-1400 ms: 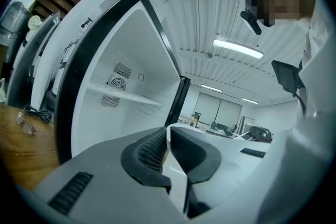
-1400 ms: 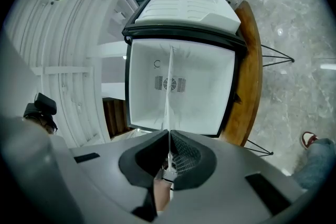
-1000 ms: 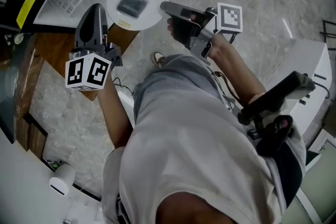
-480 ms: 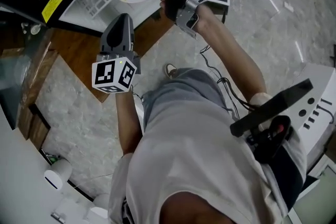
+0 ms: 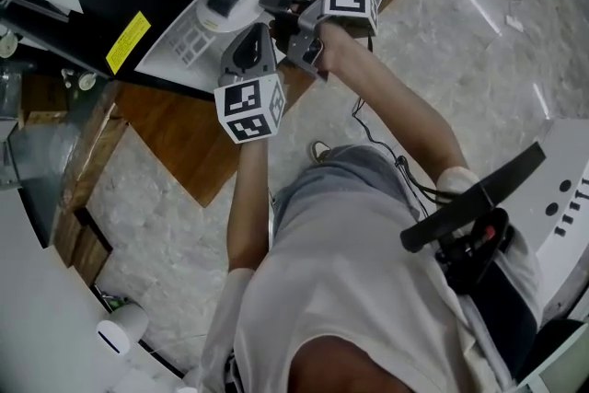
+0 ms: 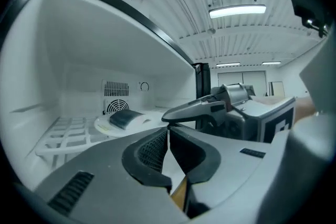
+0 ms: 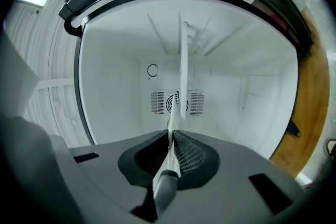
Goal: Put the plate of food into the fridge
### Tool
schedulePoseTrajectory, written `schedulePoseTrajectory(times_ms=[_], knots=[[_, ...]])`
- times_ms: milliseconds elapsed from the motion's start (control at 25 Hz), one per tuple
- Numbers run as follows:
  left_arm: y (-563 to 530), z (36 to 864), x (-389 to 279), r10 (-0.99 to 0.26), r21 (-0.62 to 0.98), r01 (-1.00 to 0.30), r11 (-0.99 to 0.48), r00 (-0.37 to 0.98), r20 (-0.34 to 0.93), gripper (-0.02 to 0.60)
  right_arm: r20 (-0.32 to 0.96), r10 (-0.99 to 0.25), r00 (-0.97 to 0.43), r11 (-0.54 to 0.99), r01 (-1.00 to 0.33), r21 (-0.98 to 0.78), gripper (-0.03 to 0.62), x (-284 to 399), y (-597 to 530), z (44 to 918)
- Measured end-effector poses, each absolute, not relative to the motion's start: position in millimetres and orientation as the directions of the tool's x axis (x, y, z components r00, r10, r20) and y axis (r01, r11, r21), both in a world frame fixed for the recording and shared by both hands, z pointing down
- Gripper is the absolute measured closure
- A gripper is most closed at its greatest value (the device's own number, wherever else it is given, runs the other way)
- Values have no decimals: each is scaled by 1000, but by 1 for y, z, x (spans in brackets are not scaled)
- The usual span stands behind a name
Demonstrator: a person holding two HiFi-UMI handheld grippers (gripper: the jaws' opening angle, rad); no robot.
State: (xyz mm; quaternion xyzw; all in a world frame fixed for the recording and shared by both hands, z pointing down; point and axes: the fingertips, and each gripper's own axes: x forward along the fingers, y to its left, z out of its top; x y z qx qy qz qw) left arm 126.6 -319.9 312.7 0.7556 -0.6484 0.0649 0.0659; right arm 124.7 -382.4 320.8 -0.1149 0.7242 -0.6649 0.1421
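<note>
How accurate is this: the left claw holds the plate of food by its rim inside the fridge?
Wrong claw. The right claw, not the left, holds the plate of food by its rim inside the fridge; the right gripper view shows the rim pinched between its jaws.

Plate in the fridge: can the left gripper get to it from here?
Probably yes. The plate lies just ahead of the left gripper, over the wire shelf, nothing between. But the right gripper clamps its rim, and the left jaws are shut and must open first.
</note>
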Motion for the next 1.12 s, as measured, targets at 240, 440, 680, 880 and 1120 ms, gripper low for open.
schedulePoseTrajectory(times_ms=[240,440,680,880,1120], knots=[[-343,313,114,-969,24,-991,-132,134,208,557,2,-356,-934,267,-104,-958,569,140,-376,315],[-336,307,98,-978,65,-993,-95,105,177,555,90,-393,-915,674,-353,-649,574,134,-360,307],[-288,349,104,-976,197,-977,-81,117,183,556,183,-435,-882,870,-464,-165,576,93,-346,293],[-235,408,113,-945,267,-960,-82,160,286,557,212,-494,-843,862,-506,-3,576,76,-362,297],[-196,417,76,-949,341,-940,27,82,303,557,193,-485,-853,867,-498,-24,576,70,-365,293]])
